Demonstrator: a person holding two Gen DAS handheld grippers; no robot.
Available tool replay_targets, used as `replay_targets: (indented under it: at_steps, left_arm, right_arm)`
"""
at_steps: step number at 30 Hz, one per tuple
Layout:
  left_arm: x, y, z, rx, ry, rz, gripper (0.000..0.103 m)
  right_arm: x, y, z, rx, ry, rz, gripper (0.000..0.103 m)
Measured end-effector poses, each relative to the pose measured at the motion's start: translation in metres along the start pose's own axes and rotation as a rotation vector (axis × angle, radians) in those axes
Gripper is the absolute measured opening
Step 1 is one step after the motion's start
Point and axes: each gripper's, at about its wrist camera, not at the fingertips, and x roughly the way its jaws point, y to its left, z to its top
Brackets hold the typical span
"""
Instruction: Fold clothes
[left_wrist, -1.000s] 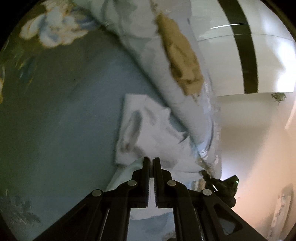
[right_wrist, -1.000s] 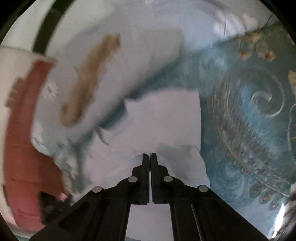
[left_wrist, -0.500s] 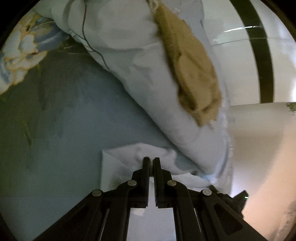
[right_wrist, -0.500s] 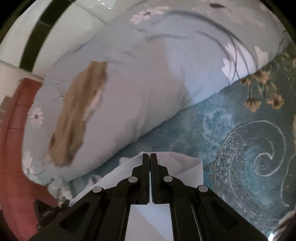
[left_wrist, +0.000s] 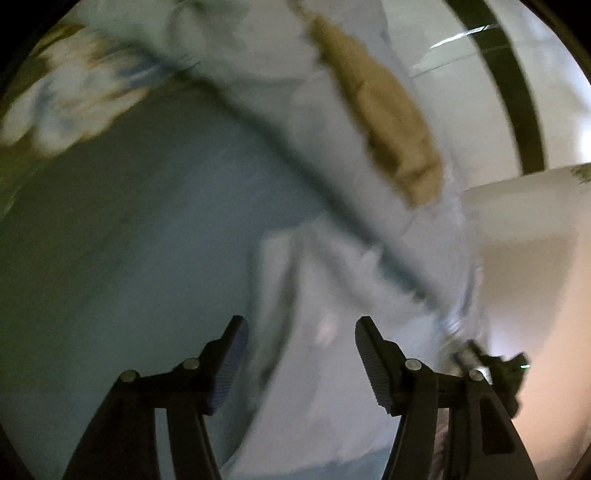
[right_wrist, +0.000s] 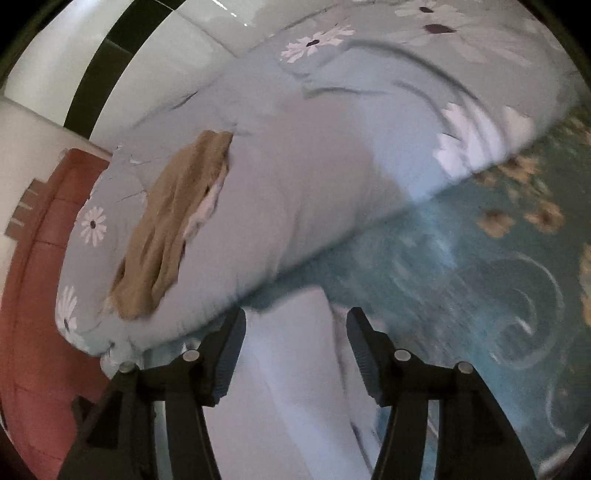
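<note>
Both grippers, left gripper (left_wrist: 301, 334) and right gripper (right_wrist: 295, 325), are wide apart and hold nothing. The white cloth (right_wrist: 288, 387) lies on the bed (right_wrist: 461, 266) beside the pillow (right_wrist: 314, 177). Maybe folded, maybe needing another fold.

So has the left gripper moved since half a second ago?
Yes. The left gripper has opened and pulled back from the folded quilt; the white garment lies released.

right gripper (right_wrist: 295, 332): jaws wide apart, nothing clamped
white garment (right_wrist: 291, 387): lies on bed below and between jaws, part blurred
bedspread (right_wrist: 461, 295): teal, swirl and flower print
quilt (right_wrist: 314, 184): pale blue, daisy print, bunched behind garment
tan cloth (right_wrist: 173, 225): draped on quilt, left side
</note>
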Motion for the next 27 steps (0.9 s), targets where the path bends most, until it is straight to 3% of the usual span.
replay_targets:
  at_steps: [3, 8, 13, 16, 22, 26, 27]
  left_arm:
    - [-0.008, 0.016, -0.047, -0.025, 0.020, 0.034, 0.065]
    - [-0.014, 0.032, -0.100, -0.177, 0.027, -0.003, 0.065]
    - [-0.001, 0.029, -0.113, -0.254, 0.034, -0.041, 0.064]
    - [0.010, 0.026, -0.116, -0.290, 0.037, -0.029, 0.064]
    - [0.010, 0.022, -0.120, -0.348, -0.063, -0.043, 0.062]
    - [0.011, 0.029, -0.127, -0.401, -0.122, -0.077, 0.035]
    - [0.011, 0.032, -0.129, -0.426, -0.131, -0.090, 0.030]
  right_arm:
    - [-0.017, -0.023, -0.040, 0.016, 0.052, -0.031, 0.058]
    - [-0.039, -0.067, -0.107, 0.149, 0.114, -0.057, 0.058]
    - [-0.034, -0.089, -0.146, 0.333, 0.128, 0.037, 0.058]
    - [-0.028, -0.082, -0.154, 0.362, 0.096, 0.043, 0.061]
    - [-0.008, -0.071, -0.162, 0.440, 0.059, 0.135, 0.061]
    - [-0.005, -0.072, -0.164, 0.480, -0.002, 0.156, 0.059]
    - [-0.005, -0.073, -0.165, 0.490, -0.017, 0.161, 0.048]
